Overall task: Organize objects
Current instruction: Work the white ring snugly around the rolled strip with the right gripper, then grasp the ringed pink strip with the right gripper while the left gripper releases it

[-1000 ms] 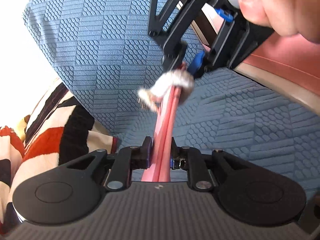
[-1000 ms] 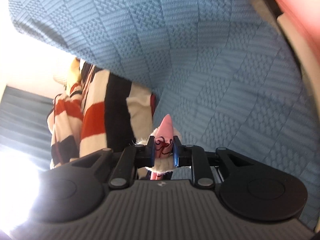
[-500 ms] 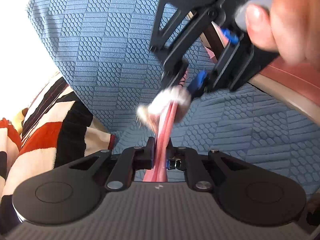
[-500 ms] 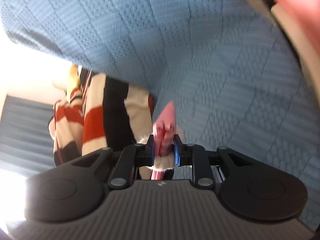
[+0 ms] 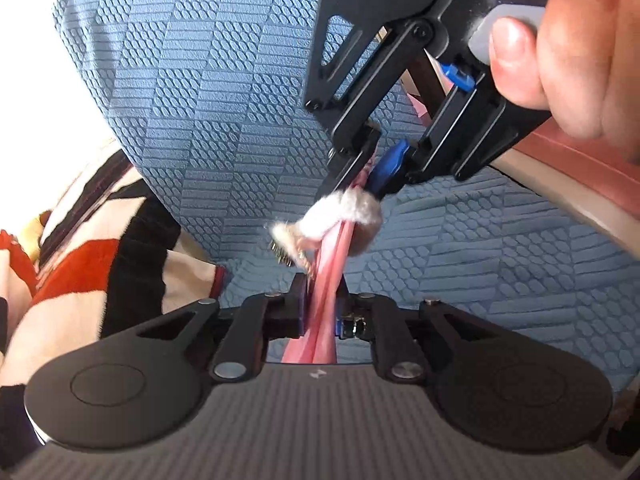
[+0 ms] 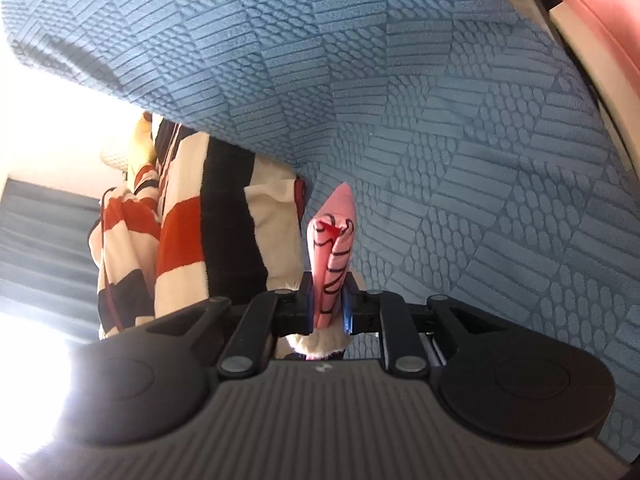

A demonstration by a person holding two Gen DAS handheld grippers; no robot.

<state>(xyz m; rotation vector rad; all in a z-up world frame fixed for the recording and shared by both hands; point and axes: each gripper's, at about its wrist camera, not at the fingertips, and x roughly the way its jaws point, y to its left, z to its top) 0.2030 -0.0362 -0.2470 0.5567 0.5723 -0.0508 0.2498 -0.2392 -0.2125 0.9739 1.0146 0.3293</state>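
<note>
A pink cloth item (image 5: pixel 332 256) with a white fluffy band (image 5: pixel 340 216) is stretched between my two grippers above a blue textured cover (image 5: pixel 200 120). My left gripper (image 5: pixel 322 300) pinches its lower pink end, and its jaws are opening slightly with the cloth still pressed. My right gripper (image 5: pixel 368 176), held by a hand (image 5: pixel 560 40), grips the end above the fluff. In the right wrist view, my right gripper (image 6: pixel 328 300) is closing on the pink tip with black markings (image 6: pixel 334 240). White fluff (image 6: pixel 320 344) shows below the pads.
The blue patterned cover (image 6: pixel 440 120) fills most of both views. A striped red, black and cream blanket (image 5: pixel 80 260) (image 6: pixel 180 240) lies at the left. A salmon-coloured padded edge (image 5: pixel 580 152) (image 6: pixel 592 20) runs along the right. Bright light comes from the left.
The right gripper has risen and come nearer in the left wrist view, and the pink cloth is pulled more upright. In the right wrist view, more of the pink tip stands above the pads.
</note>
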